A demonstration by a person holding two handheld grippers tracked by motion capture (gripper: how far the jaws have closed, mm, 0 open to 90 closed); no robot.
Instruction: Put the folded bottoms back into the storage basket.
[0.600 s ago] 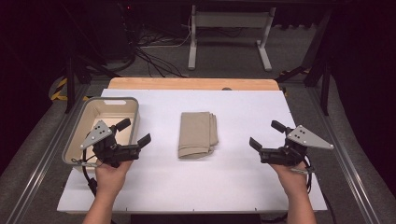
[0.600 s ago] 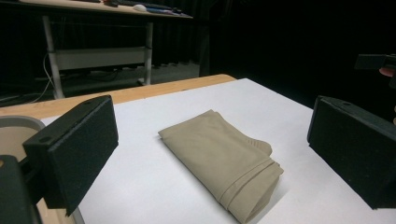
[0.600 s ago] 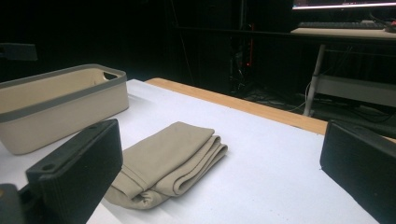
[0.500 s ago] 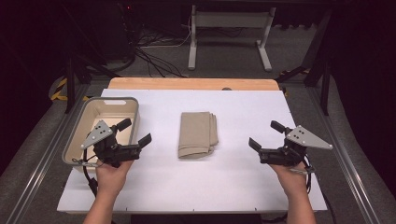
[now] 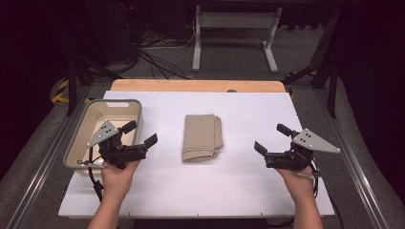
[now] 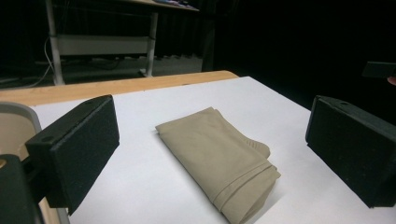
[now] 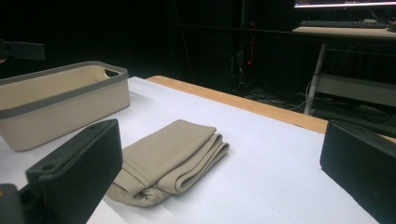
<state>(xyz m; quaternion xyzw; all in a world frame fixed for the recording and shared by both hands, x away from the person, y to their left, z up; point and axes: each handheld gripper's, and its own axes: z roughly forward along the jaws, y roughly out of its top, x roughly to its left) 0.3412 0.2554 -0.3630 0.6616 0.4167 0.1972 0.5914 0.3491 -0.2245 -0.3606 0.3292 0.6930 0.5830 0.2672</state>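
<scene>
Holding a gripper in each hand, you have both poised over the white table top (image 5: 248,191), one on either side of a folded beige cloth (image 5: 201,137). Your left gripper (image 5: 141,133) sits at the left, just beside the near right corner of a beige plastic bin (image 5: 76,143) with a grey rim; its jaws are spread wide and point toward the cloth, with nothing between them. Your right gripper (image 5: 271,138) sits well to the right of the cloth, its jaws likewise spread wide with nothing in them, angled back toward the middle of the table.

The cloth lies flat near the table's centre, apart from both grippers and from the bin. In the left gripper view the cloth (image 6: 224,161) lies between the two black pads, farther along the table, its stacked folded edges facing the camera. In the right gripper view the cloth (image 7: 170,158) lies ahead and to the left, with the bin (image 7: 60,105) beyond it near the table's edge. A strip of bare wood (image 5: 196,86) shows along the table's far edge, past the white surface.
</scene>
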